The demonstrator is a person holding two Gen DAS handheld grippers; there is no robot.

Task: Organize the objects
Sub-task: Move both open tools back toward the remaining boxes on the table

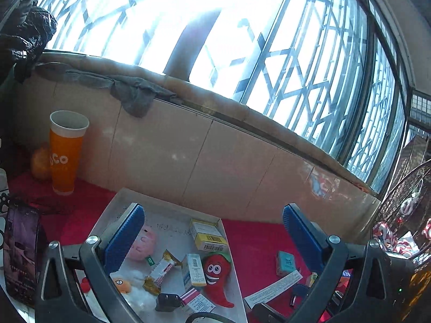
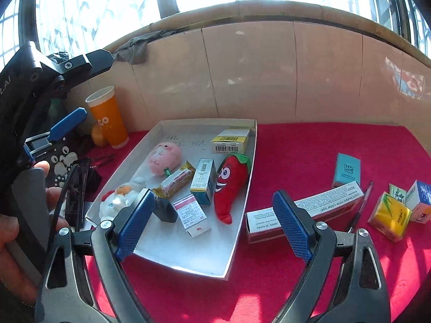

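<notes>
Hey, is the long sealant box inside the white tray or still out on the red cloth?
Out. The long sealant box lies flat on the red cloth, just beside the white tray and outside its right wall.

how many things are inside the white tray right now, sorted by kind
Inside the white tray:
Plush toys: 3 – red chili, pink one, white chicken
Small boxes: 3 – yellow, teal-edged, pink-striped
Snack wrapper: 1
Black adapter: 1
Total: 8
</notes>
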